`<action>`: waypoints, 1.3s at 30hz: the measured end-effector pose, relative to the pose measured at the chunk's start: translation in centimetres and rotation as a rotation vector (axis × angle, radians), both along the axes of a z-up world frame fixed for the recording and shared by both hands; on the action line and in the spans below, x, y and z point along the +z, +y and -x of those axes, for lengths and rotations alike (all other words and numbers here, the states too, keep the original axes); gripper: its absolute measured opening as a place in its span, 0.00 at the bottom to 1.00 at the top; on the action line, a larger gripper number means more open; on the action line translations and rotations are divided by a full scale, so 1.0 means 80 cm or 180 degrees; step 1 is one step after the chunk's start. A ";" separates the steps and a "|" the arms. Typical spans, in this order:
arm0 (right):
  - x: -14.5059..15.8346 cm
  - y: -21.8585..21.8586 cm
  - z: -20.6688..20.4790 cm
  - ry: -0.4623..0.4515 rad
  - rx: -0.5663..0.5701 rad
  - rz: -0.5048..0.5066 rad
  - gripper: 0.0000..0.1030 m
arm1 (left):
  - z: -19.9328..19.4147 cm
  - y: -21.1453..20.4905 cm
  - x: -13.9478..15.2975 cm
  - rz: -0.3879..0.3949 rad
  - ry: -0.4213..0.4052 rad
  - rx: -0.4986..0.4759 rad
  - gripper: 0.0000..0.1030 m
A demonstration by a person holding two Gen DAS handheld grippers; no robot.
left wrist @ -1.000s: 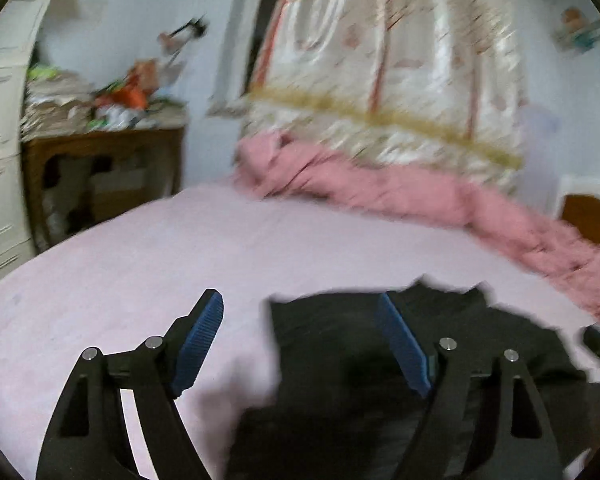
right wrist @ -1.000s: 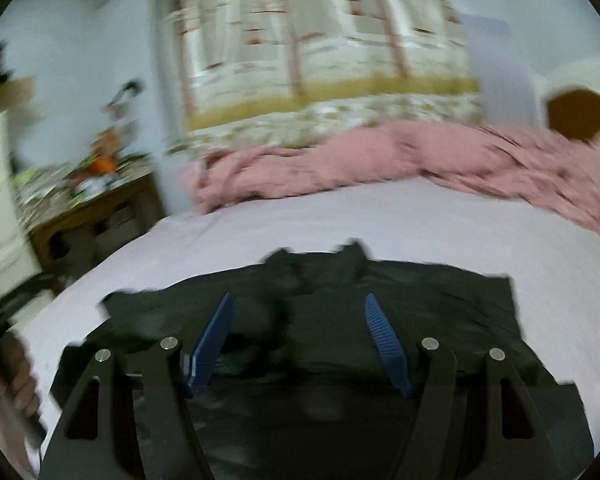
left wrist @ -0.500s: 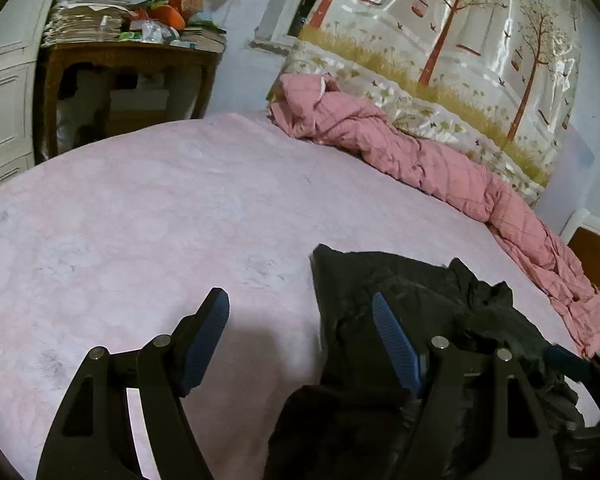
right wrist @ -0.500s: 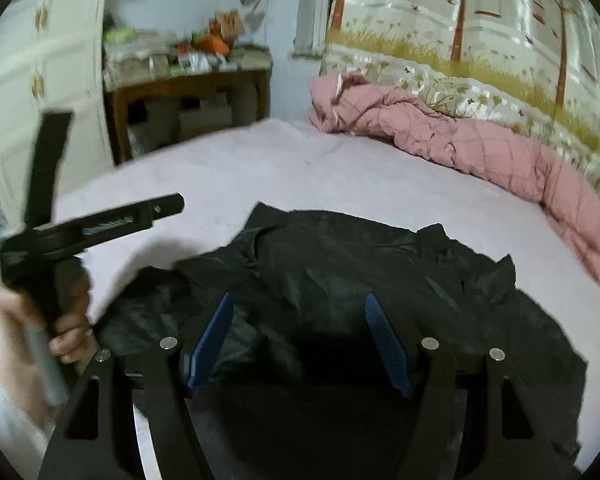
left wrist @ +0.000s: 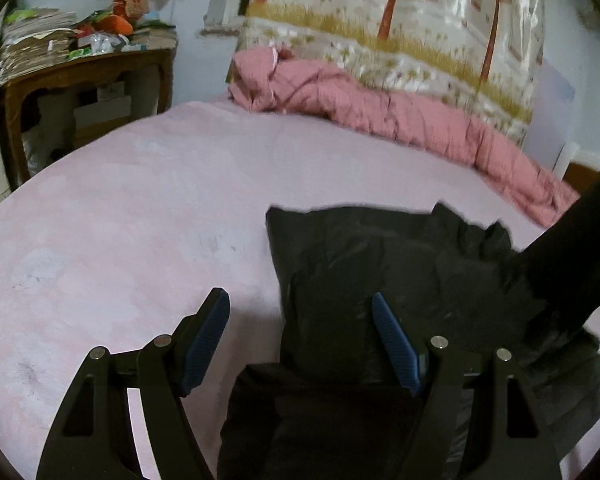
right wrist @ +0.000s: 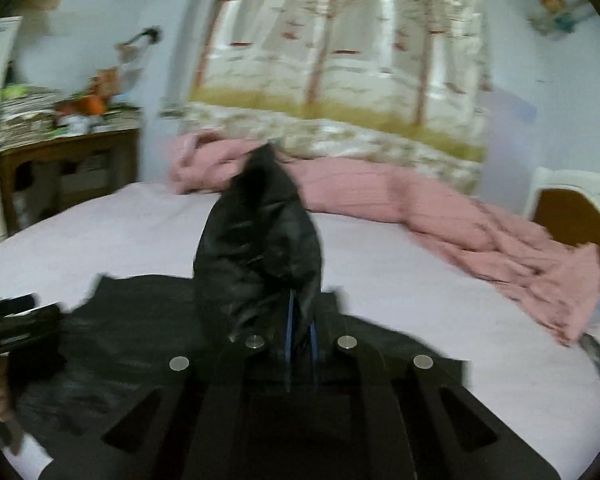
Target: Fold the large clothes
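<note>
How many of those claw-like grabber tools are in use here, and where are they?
2. The left gripper hangs open over the black jacket's edge on the bed. The right gripper is shut on a lifted fold of that jacket.

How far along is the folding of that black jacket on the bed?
Early on. Done: the black jacket lies on the pink bed, though rumpled and showing no neat fold. In hand: the right gripper has shut on a piece of it and holds it up off the bed, while the left gripper is open over the jacket's edge, gripping nothing. Left: nearly all the folding.
</note>
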State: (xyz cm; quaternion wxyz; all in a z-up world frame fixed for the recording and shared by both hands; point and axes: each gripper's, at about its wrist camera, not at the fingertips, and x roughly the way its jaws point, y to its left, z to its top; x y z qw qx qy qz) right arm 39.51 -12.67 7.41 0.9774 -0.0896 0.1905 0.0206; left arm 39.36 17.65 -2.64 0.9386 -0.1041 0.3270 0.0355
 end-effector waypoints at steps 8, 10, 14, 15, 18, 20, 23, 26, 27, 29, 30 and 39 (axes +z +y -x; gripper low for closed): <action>-0.061 -0.167 -0.026 0.0373 -0.0705 -0.0581 0.07 | -0.019 -0.012 -0.029 -0.0160 0.0349 -0.0019 0.68; -0.089 -0.193 -0.041 0.0655 -0.0730 -0.0743 0.07 | -0.018 -0.018 -0.031 -0.0245 0.0365 -0.0042 0.68; -0.124 -0.229 -0.046 0.1045 -0.0738 -0.1214 0.07 | -0.015 -0.030 -0.030 -0.0460 0.0339 -0.0012 0.68; -0.126 -0.231 -0.041 0.1014 -0.0719 -0.1273 0.08 | -0.014 -0.031 -0.029 -0.0492 0.0315 -0.0006 0.67; -0.111 -0.241 -0.018 0.0791 -0.0754 -0.1293 0.12 | -0.010 -0.033 -0.025 -0.0541 0.0247 0.0018 0.66; -0.092 -0.243 -0.001 0.0545 -0.0830 -0.1198 0.21 | -0.008 -0.032 -0.021 -0.0528 0.0193 0.0035 0.66; -0.073 -0.247 0.010 0.0350 -0.0719 -0.1281 0.49 | -0.008 -0.031 -0.020 -0.0500 0.0163 0.0048 0.66; -0.066 -0.235 -0.012 0.0455 -0.0527 -0.1297 0.52 | -0.009 -0.031 -0.020 -0.0510 0.0162 0.0051 0.66; -0.074 -0.228 -0.027 0.0619 -0.0488 -0.1234 0.52 | -0.009 -0.031 -0.020 -0.0509 0.0163 0.0048 0.66; -0.095 -0.217 -0.053 0.0957 -0.0553 -0.1100 0.52 | -0.009 -0.031 -0.020 -0.0513 0.0170 0.0047 0.66; -0.108 -0.213 -0.064 0.1136 -0.0582 -0.1051 0.52 | -0.009 -0.031 -0.020 -0.0515 0.0172 0.0048 0.66; -0.147 -0.210 -0.033 0.1622 -0.0643 -0.0761 0.41 | -0.010 -0.036 -0.020 -0.0628 0.0161 0.0072 0.66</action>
